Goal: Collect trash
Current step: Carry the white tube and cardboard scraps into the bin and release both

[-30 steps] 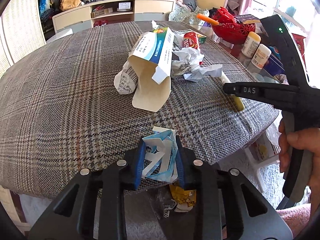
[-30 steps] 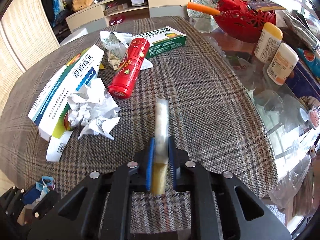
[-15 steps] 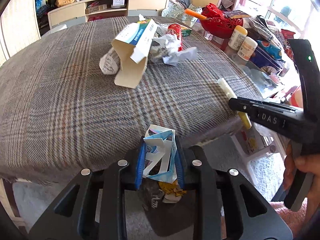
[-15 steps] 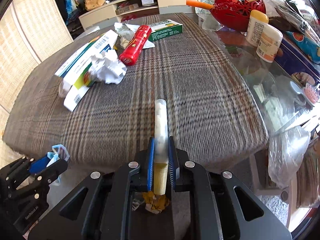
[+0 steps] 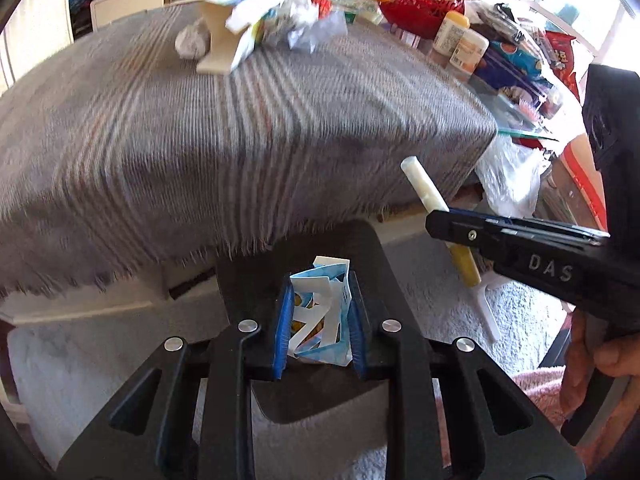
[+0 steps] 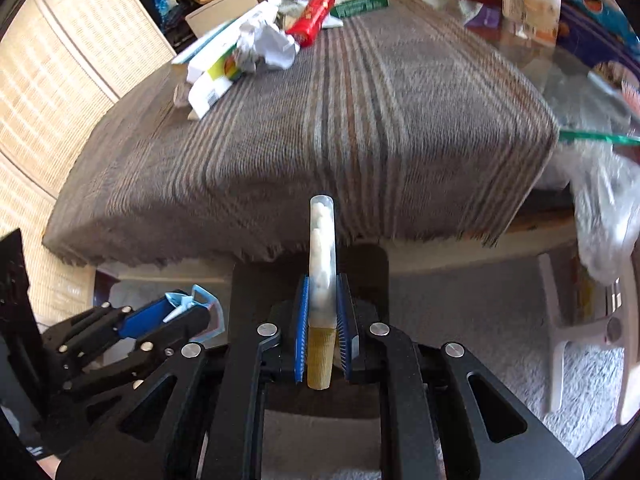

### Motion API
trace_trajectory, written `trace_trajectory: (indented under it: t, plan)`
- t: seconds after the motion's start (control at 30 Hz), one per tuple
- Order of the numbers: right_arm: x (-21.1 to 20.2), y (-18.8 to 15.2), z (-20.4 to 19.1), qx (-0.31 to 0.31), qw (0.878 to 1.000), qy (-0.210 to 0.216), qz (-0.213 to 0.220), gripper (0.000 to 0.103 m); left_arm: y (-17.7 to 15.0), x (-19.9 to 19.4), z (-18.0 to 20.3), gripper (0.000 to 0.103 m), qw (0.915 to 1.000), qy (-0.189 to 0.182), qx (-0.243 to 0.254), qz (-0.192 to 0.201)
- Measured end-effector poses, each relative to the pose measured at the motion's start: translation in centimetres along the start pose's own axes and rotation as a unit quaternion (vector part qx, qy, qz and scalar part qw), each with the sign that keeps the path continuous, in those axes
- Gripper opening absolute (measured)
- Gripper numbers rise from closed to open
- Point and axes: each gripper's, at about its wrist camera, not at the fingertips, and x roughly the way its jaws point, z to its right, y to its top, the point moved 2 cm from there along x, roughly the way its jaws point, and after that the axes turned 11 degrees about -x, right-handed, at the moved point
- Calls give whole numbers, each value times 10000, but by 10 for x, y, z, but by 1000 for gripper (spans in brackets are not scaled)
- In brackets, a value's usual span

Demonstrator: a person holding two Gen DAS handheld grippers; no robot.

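My left gripper (image 5: pixel 318 280) is shut on a crumpled blue-and-white wrapper (image 5: pixel 320 316); it also shows in the right wrist view (image 6: pixel 188 302). My right gripper (image 6: pixel 322 280) is shut on a clear tube with a yellow cap (image 6: pixel 321 264), seen from the side in the left wrist view (image 5: pixel 424 188). Both grippers hang off the table's front edge, over a dark bin (image 5: pixel 360 248) on the floor. On the plaid-covered table (image 5: pixel 240 120) lie a white carton (image 5: pixel 244 20), crumpled paper (image 6: pixel 268 44) and a red tube (image 6: pixel 312 20).
A red basket (image 5: pixel 416 12), white bottles (image 5: pixel 468 44) and snack packs crowd the table's right end. A white plastic bag (image 5: pixel 508 176) hangs off that corner. A white stool leg (image 6: pixel 560 320) stands on the pale carpet at the right.
Both grippers have pulled back off the table and dropped below its front edge, each still holding its item. The bin now sits right under them.
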Motion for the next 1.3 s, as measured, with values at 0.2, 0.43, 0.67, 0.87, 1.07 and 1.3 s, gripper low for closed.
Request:
trace_trajectory:
  t: [0.2,0.43,0.67,0.87,1.07,1.3]
  plan:
    - [18,-19,-4,18,9994,125,-316,14,-31,32,-10,23,9986,-8,-294,-438]
    - [49,-39,-3,110,9978,152,-631,15,-51,57,-21,23,9963,102,-392,-752]
    - [61,-42,7,224,9968,177,-742,17,-50,62,-30,24,9955,169,-509,-779]
    - [66,-42,0,164,9968,113,-777,18,-45,56,-29,35,9962,263,-471,-680]
    - [52,-34,5,262,9978,-102,-593,65,-38,43,-29,64,9975,441,-399,-392]
    - [23,-18,7,144,9984,-485,-251,95,-31,28,-31,86,9976,330,-521,-300]
